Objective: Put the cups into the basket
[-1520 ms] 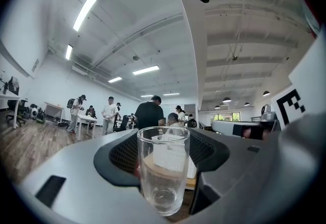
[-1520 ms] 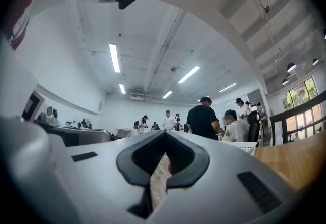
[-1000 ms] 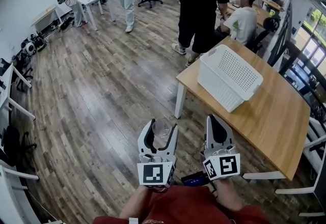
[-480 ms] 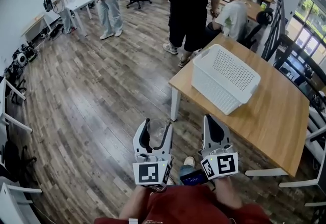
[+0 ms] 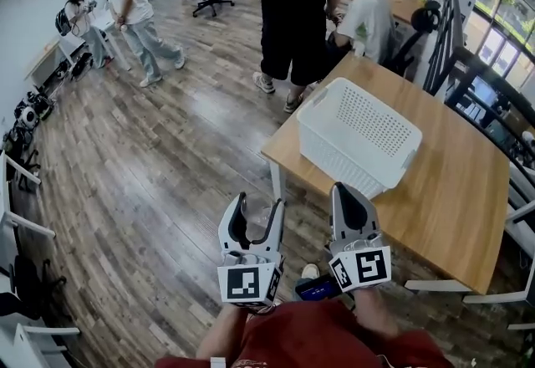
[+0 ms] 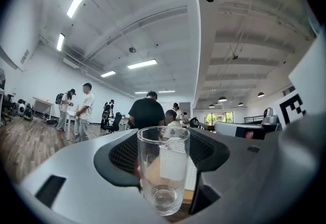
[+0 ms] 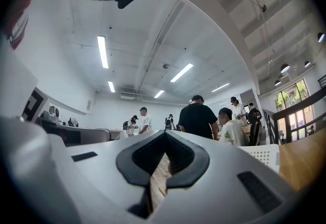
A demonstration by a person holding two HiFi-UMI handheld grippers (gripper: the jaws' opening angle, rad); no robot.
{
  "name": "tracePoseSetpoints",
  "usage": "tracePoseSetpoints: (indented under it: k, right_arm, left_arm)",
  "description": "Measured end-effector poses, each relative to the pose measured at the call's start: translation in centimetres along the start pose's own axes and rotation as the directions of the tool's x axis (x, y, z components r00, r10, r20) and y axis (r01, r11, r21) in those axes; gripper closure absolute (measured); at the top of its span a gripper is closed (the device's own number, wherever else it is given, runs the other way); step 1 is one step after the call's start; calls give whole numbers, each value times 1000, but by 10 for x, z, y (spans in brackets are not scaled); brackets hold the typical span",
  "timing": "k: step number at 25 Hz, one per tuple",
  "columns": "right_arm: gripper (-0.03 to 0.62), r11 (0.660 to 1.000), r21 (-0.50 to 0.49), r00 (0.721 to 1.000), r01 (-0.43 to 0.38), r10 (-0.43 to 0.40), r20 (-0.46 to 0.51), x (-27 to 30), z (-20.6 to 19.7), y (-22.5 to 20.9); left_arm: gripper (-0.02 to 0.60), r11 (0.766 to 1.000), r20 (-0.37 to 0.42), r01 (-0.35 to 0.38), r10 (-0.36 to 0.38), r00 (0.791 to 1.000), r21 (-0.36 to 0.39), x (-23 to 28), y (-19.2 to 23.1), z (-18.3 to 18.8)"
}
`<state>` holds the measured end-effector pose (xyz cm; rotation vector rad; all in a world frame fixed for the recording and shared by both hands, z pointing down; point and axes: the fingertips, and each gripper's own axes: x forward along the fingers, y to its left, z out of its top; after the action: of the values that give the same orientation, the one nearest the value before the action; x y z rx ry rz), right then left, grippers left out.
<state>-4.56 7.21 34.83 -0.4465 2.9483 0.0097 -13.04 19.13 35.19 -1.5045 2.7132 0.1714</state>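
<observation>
My left tool (image 5: 257, 209) holds a clear, empty drinking glass (image 6: 163, 172) upright between wide-set jaws, and my right tool (image 5: 349, 197) is closed on nothing. Compared with a second ago, the light wooden table (image 5: 451, 191) and the white perforated plastic basket (image 5: 334, 149) by its near left corner are closer to me. I judge the carry nearly done, though the glass is above the floor, short of the table's edge.
</observation>
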Motion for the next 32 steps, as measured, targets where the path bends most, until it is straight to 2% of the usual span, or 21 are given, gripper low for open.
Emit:
tracePoseSetpoints:
  k: [17, 24, 32]
  right_arm:
    - [589, 994, 39, 995, 101, -102, 23, 45, 7, -130]
    - [589, 990, 44, 990, 134, -136, 30, 54, 0, -182]
    - [591, 982, 62, 983, 179, -181, 40, 53, 8, -234]
  left_arm:
    - [291, 994, -17, 110, -110, 994, 18, 132, -68, 6]
    - [291, 990, -19, 142, -141, 990, 17, 176, -98, -3]
    - [291, 985, -15, 171, -170, 985, 10, 216, -130, 4]
